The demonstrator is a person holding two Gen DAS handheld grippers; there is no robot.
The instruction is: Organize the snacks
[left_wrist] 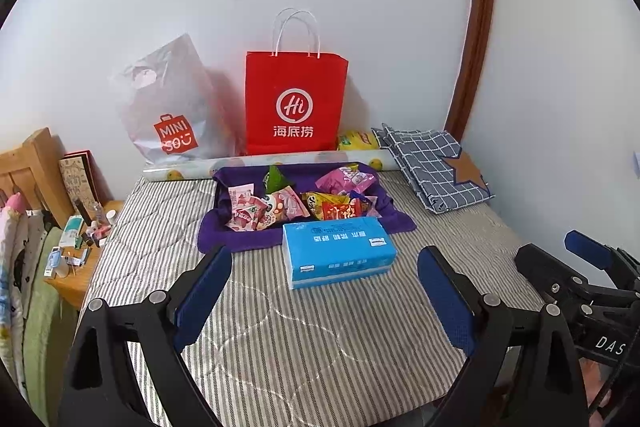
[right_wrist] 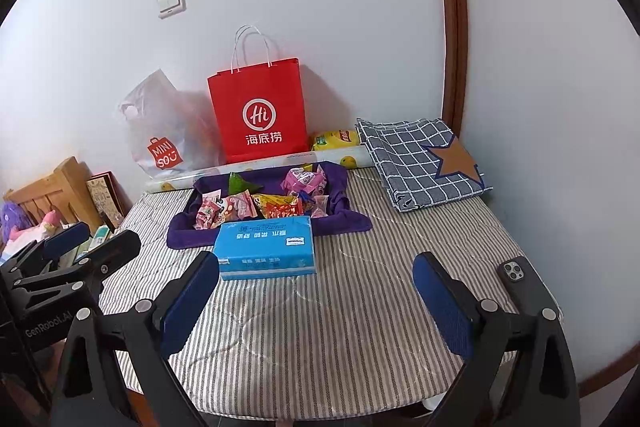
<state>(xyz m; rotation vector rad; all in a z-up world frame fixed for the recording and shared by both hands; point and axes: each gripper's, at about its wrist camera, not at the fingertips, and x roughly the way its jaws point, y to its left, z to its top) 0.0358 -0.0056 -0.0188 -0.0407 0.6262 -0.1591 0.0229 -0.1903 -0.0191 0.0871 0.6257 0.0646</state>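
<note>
1. The snacks [left_wrist: 296,205] lie heaped in a purple cloth tray [left_wrist: 240,243] on the striped mattress [left_wrist: 320,327], just behind a blue tissue pack [left_wrist: 338,251].
2. The left gripper [left_wrist: 324,291] gapes wide, holding nothing.
3. The right gripper [right_wrist: 316,301] likewise stands wide open, empty, above the mattress.

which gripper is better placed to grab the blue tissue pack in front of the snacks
Left, slightly. The blue tissue pack lies centred ahead of the open left gripper; for the open right gripper it sits off to the left.
</note>
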